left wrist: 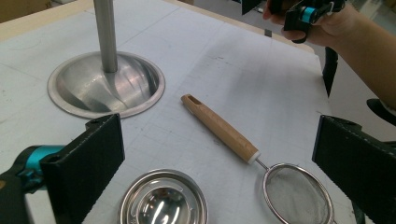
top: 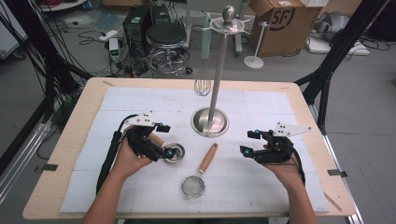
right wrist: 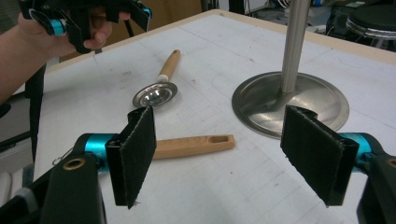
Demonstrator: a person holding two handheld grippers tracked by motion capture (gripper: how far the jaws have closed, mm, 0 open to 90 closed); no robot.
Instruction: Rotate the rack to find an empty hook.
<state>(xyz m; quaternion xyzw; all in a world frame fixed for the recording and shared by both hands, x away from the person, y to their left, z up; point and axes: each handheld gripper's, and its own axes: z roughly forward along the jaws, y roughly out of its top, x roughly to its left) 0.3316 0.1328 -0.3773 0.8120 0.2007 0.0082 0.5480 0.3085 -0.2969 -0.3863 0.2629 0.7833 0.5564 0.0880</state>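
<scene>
We see a small mesh strainer (top: pixel 193 185) with a round wire-rimmed bowl and a pale wooden handle lying flat on the white mat (top: pixel 280 186), near the front of the table (top: pixel 56 186) and between our two hands. Its long axis runs on a diagonal in the high view: the bowl sits nearest us, and the handle slants away and to the right, its slotted end pointing toward the stand's round steel base (top: pixel 209 122). Just to the left lies a steel ladle (top: pixel 173 152), bowl up, its own wooden handle passing under our left gripper (top: pixel 164 140), whose jaws stand wide apart over that bowl and hold nothing. Our right gripper (top: pixel 251 143) hovers well to the right of the strainer's handle, jaws likewise wide and empty. From the stand's tall pole (top: pixel 217 70) a whisk (top: pixel 203 84) with a pale green grip hangs above the far edge of the mat. Nothing lies between either gripper and the strainer; the base stands just beyond the handle's tip, apart from it.
</scene>
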